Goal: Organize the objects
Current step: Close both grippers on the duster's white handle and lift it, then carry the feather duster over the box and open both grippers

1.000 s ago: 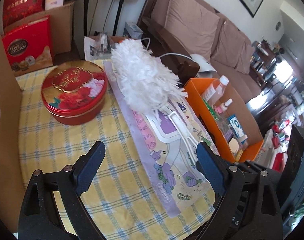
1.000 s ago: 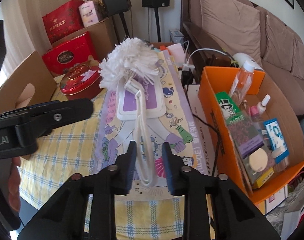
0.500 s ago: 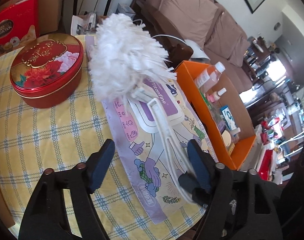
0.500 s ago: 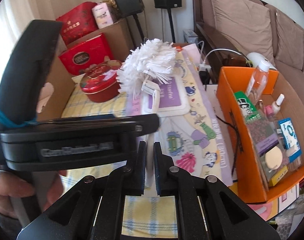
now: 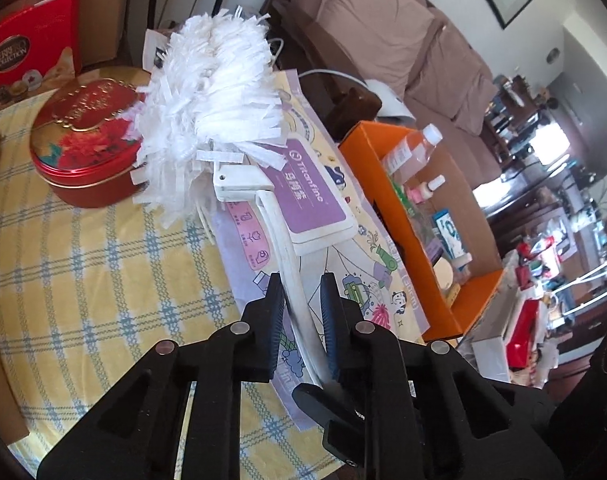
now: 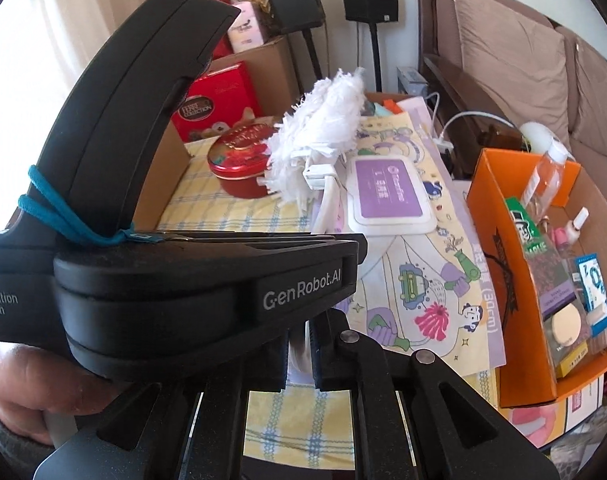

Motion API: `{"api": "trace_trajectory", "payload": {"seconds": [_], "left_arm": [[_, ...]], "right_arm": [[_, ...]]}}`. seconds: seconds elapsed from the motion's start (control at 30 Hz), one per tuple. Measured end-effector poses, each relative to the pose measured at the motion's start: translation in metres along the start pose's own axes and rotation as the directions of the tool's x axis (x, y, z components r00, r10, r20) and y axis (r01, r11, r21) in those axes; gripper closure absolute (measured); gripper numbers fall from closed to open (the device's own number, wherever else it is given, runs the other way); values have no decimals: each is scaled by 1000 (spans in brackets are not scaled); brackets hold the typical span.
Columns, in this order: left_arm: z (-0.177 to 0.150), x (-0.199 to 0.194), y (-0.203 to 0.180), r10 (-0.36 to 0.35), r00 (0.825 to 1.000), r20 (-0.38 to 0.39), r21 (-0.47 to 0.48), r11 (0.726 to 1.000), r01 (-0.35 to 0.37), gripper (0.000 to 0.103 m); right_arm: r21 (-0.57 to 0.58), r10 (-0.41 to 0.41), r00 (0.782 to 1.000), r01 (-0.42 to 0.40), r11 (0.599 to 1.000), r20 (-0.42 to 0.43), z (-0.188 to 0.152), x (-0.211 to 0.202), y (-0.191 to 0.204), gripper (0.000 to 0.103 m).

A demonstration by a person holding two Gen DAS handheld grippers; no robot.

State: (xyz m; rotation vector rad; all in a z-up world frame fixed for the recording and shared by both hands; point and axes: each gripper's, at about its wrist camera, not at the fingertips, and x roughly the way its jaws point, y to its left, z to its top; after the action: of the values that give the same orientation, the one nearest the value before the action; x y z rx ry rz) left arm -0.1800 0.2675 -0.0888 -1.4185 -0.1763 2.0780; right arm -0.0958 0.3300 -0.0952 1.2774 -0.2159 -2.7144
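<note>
Black tool [image 5: 301, 304] with ribbed blue pads, silver screws — white "GenRobot.AI" lettering, teal band.

The left hand-held gripper [image 5: 301, 300], wide open earlier, has now closed around the duster handle [image 5: 293, 276].

Duster [image 5: 207, 96] raised over wipes pack [image 5: 319, 200], head toward tin [image 5: 83, 136], handle between fingers of left gripper [image 5: 301, 304] and right gripper [image 6: 301, 350]. Tin on checked tablecloth [image 5: 103, 280], left of pack. Orange box [image 6: 515, 320] right of table, bottles inside.
</note>
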Motion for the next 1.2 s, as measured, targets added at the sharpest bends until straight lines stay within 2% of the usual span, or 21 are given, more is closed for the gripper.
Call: {"api": "trace_trajectory", "payload": {"seconds": [0.37, 0.63, 0.9, 1.2], "left_arm": [[10, -62, -3, 8, 992, 122, -2, 1000, -8, 87], [17, -118, 6, 76, 971, 225, -20, 997, -73, 87], [14, -165, 43, 128, 946, 298, -107, 989, -100, 86], [-3, -194, 106, 188, 925, 329, -220, 968, -119, 87]], "right_arm": [[-86, 22, 996, -15, 996, 89, 20, -34, 34, 96], [-187, 62, 988, -35, 982, 144, 42, -58, 79, 96], [-279, 154, 976, -107, 954, 153, 61, -64, 126, 96], [-377, 270, 958, -217, 900, 94, 68, -42, 179, 97]]}}
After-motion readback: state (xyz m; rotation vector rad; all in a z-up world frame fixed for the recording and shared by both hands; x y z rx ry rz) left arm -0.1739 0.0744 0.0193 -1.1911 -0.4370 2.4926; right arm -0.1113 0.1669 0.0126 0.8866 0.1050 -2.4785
